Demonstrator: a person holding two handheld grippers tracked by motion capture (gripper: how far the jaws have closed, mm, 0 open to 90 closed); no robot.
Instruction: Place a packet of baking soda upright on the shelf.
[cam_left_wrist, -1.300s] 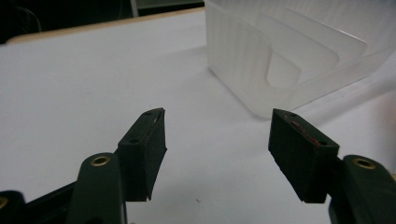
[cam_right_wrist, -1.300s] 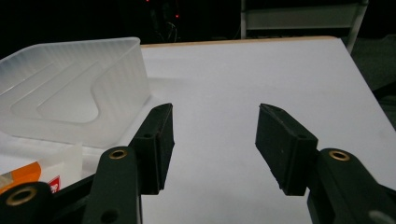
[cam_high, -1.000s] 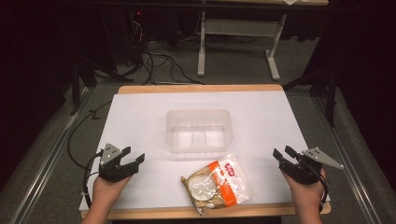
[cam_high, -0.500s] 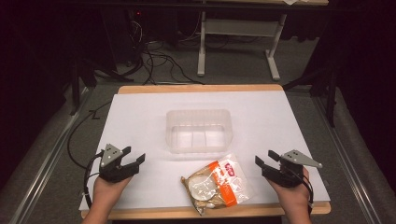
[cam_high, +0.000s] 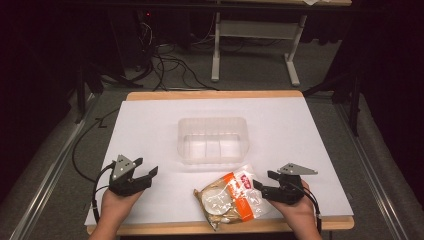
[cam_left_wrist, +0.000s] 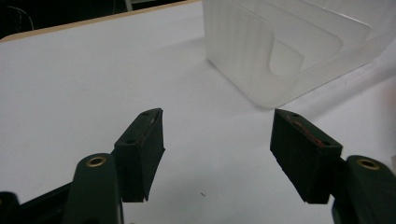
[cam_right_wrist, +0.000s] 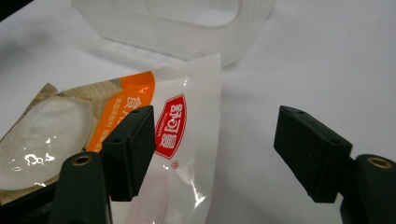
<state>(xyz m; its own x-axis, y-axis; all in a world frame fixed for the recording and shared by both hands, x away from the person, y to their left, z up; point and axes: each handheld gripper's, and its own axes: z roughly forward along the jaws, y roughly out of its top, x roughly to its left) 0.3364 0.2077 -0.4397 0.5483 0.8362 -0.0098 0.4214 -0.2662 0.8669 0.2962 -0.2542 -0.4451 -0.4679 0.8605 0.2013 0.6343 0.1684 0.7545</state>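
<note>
The snack bag (cam_high: 231, 196) lies flat near the table's (cam_high: 150, 120) six o'clock edge, clear tub (cam_high: 213, 140) just beyond at twelve. Your right gripper (cam_high: 261, 186), jaws apart, straddles its edge at three; your left gripper (cam_high: 148, 176) sits spread wide at nine. Dark room, cables (cam_high: 170, 65) behind.

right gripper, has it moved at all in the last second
Yes. The right gripper has slid left across the table, from near its right edge up to the snack bag.
</note>
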